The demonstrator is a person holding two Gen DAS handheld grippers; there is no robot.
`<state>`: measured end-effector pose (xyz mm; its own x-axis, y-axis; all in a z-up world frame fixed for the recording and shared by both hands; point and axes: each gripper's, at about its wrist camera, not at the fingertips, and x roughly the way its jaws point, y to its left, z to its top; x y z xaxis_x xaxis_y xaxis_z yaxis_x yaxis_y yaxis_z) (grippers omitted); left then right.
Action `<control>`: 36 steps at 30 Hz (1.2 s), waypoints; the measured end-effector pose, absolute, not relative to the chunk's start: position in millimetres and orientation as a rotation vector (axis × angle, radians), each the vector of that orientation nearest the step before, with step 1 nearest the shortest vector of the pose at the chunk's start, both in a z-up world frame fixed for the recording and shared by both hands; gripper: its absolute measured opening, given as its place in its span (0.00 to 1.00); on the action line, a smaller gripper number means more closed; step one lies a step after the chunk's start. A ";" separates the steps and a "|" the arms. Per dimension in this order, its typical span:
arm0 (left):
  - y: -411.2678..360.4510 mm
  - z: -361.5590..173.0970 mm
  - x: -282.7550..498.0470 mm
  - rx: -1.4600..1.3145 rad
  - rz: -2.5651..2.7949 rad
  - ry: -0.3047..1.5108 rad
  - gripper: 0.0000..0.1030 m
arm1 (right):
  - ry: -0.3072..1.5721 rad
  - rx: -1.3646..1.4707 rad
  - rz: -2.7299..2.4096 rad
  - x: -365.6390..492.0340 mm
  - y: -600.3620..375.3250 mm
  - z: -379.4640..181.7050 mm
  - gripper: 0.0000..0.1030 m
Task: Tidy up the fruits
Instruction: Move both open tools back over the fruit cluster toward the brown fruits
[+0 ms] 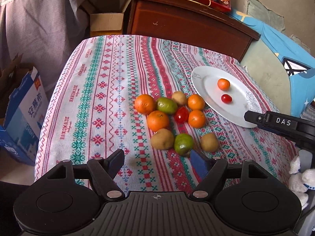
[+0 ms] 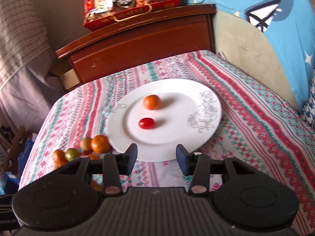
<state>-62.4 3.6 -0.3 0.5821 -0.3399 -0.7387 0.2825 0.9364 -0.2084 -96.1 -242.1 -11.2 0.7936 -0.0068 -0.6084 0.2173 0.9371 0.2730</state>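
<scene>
Both tongs gaped wide, holding nothing.
On the plate point(image 2: 196, 137), the tomato point(image 2: 146, 123) lay lengthwise sideways; cloth point(image 1: 94, 90) read "HANDMADE".

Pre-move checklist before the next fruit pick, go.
1. Left gripper open, holding nothing: ok.
2. Right gripper open, holding nothing: ok.
3. Plate has free space beside the orange and the cherry tomato on it: ok.
4. Nearest target, green fruit, unobstructed from above: ok, though it touches a brown fruit.
5. Right gripper clear of the plate rim: cannot tell.
6. Pile stable if one fruit is pulled out: cannot tell.
</scene>
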 end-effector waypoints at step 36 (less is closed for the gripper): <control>0.1 -18.8 -54.8 0.032 -0.398 0.750 0.57 | 0.737 0.336 0.174 -100.0 -188.6 -33.1 0.30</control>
<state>-54.8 0.1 -18.8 0.6608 -0.3409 -0.6687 0.3631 0.9249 -0.1127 -100.0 -188.6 -33.1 0.7291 0.2711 -0.6284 -0.0376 0.9326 0.3588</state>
